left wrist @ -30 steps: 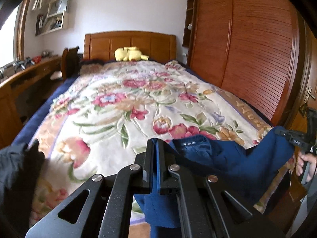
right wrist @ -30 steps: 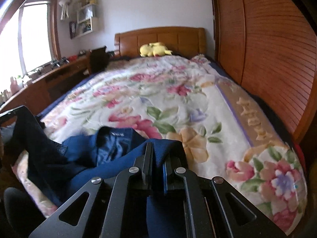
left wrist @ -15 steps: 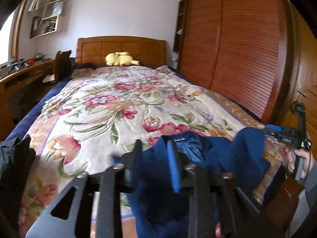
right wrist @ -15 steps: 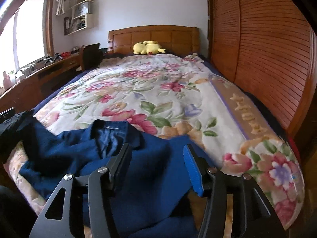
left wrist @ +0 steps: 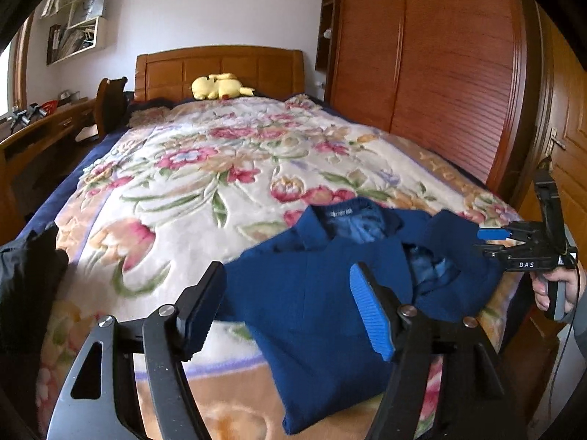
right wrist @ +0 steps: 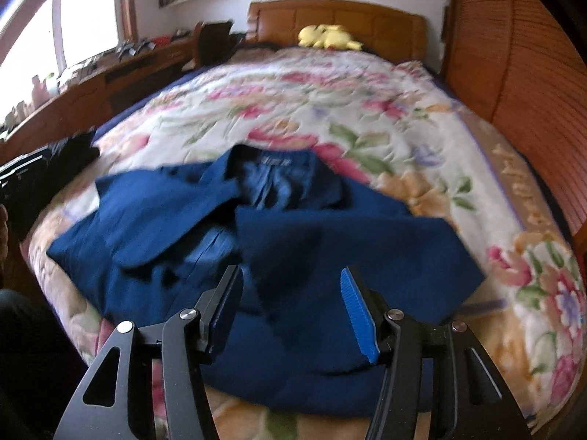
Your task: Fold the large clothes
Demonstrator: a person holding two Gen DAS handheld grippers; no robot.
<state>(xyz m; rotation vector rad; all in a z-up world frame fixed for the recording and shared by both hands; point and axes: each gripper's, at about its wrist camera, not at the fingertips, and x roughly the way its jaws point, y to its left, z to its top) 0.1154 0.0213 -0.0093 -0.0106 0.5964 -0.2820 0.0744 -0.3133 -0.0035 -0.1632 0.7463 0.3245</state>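
Left wrist view shows the navy blue jacket [left wrist: 315,286] lying on the foot end of the bed [left wrist: 190,198], front up, its collar toward the headboard and its hem hanging over the near edge. Its long axis runs along the bed, from collar to hem. The left gripper [left wrist: 286,304] has just been opening; its jaws stand spread with cloth beneath them but nothing pinched. In the right wrist view the right gripper [right wrist: 291,306] is likewise spread above the jacket's right front panel, holding nothing, after opening a moment ago. The step in hand looks like laying the garment flat before the first fold. To do it well, each gripper should probably take a front edge or shoulder, pull the rumpled panels smooth and square to the bed's edge, and close the gaping front so the lining is covered.
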